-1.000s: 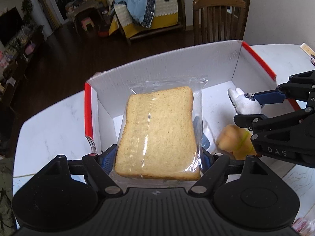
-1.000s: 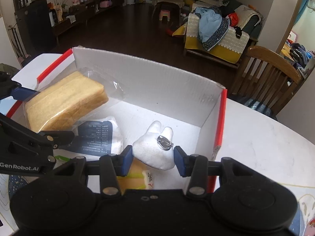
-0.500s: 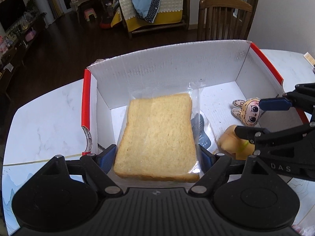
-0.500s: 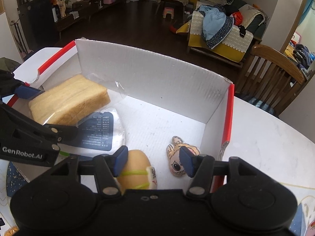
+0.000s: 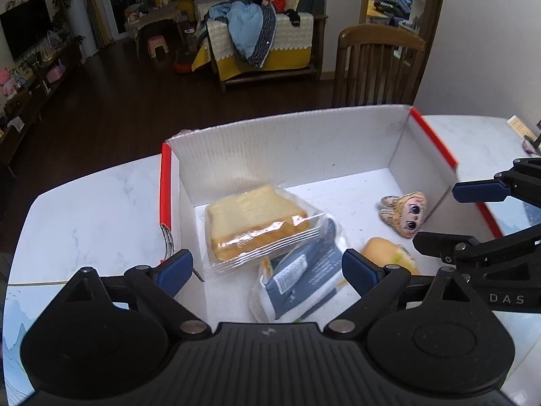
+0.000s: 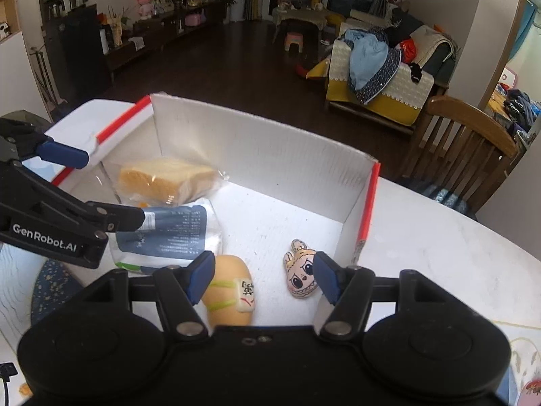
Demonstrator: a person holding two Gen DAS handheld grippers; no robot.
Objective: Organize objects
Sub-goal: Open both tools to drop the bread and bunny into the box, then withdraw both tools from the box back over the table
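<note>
Release into box (image 5: 287,142): left gripper (image 5: 267,267) and right gripper (image 6: 262,277), jaws just opening, empty; withdraw upward, clear of wrapped bread (image 5: 253,223) and face charm (image 6: 301,277).

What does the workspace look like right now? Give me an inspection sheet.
Surface: white marble-look table.
Job's things: white box holds wrapped bread, dark-blue packet, yellow plush, face badge.
Clutter: wavy-edged mat beside the box.
Grippers: left tongs and right tongs open, just been opening, nothing clamped.
Cables: black cable at table edge.
Surroundings: wooden chair, sofa with clothes.
</note>
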